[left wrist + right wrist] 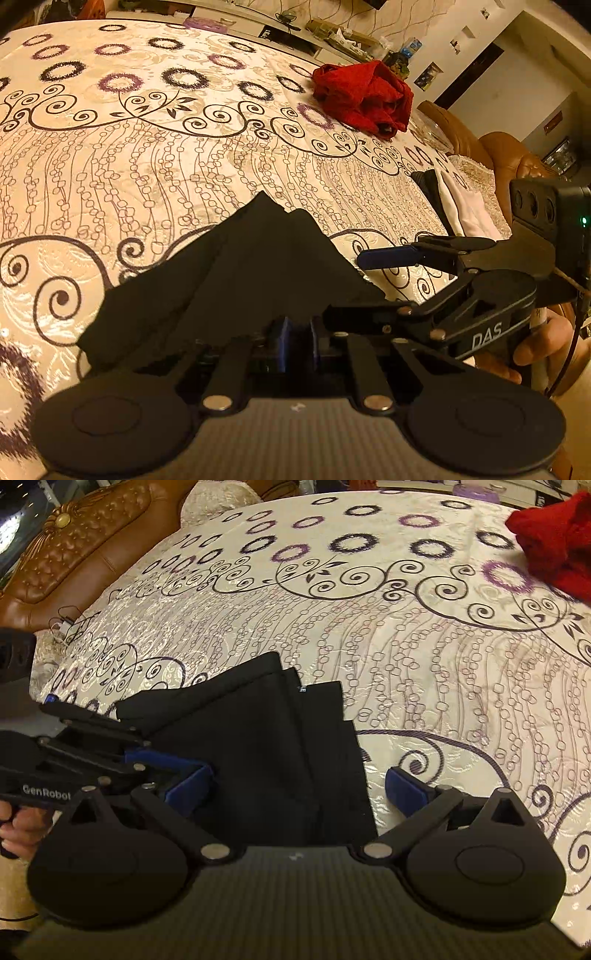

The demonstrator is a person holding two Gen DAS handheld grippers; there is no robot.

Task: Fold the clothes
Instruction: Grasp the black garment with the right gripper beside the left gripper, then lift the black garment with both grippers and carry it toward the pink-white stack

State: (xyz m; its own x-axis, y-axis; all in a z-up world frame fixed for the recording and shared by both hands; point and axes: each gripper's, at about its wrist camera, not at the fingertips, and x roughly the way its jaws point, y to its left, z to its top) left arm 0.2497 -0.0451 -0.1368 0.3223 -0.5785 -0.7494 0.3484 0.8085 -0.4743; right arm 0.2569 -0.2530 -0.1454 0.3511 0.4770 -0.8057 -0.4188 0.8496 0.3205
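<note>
1. Left wrist view gives us the black garment [236,280] lying on the patterned bedspread [155,155], its near edge drawn up between the blue pads of our left gripper [295,341], whose jaws are nearly together and pinch the cloth.

2. From the right wrist view we see the same black garment [266,753] folded into several overlapping layers, flat on the bedspread [424,657], with a small label showing at one folded edge.

3. Our right gripper [295,794] stands with its jaws spread wide, one blue pad over the black cloth, the other over bare bedspread just beside the garment's edge; the pads press on nothing.

4. Seen from the right wrist, our left gripper [192,782] sits at the garment's left edge, and the hand [18,827] holding it shows at the frame's edge.

5. Seen from the left wrist, the right gripper [391,258] hangs just right of the garment, a hand [546,343] around its handle.

6. Farther off we find a crumpled red garment [365,96] on the bedspread, well apart from the black one.

7. Near the bedspread's right edge lie black and white folded clothes [454,206].

8. Beyond the bed stands a brown tufted leather headboard [85,542].
</note>
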